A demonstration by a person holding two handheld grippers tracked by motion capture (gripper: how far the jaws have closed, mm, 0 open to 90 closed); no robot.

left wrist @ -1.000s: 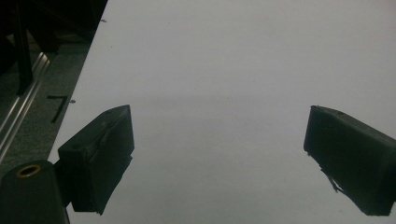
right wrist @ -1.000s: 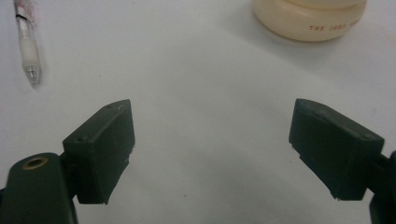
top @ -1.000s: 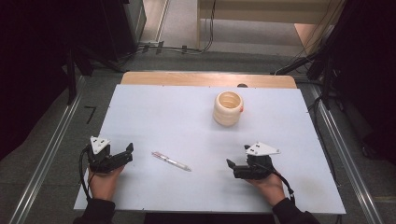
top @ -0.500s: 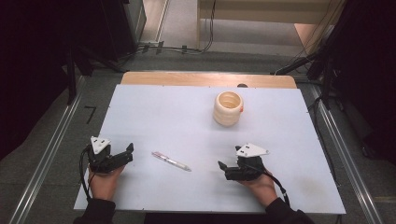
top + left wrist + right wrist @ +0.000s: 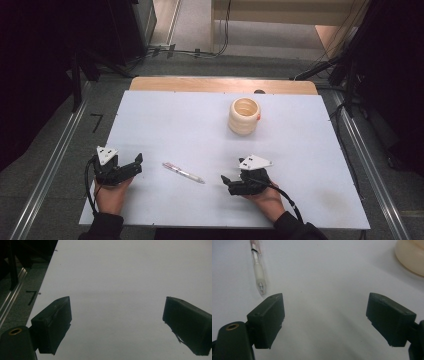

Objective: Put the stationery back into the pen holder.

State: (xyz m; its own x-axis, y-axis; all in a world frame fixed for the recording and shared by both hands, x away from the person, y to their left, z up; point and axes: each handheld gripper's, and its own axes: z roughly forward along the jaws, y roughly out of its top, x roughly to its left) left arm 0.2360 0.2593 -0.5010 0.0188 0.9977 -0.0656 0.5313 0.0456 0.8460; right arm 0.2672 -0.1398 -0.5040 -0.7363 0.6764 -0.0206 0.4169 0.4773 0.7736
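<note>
High view: right gripper (image 5: 226, 181) is sliding left across the white table (image 5: 310, 165), closer to the pen (image 5: 183, 172) than a second ago; left gripper (image 5: 136, 162) is sitting unchanged near the left edge.
Pen: lying flat between the two grippers, untouched.
Cup: ribbed cream cup (image 5: 244, 116) is standing well behind, not involved.
Left gripper view: jaws are spread wide over bare table.
Right gripper view: jaws are gaping wide, empty; pen tip (image 5: 261, 287) is showing just past the left jaw, cup edge (image 5: 409, 255) at upper right.
Meaning: right gripper is likely lining up for a pen pickup.
</note>
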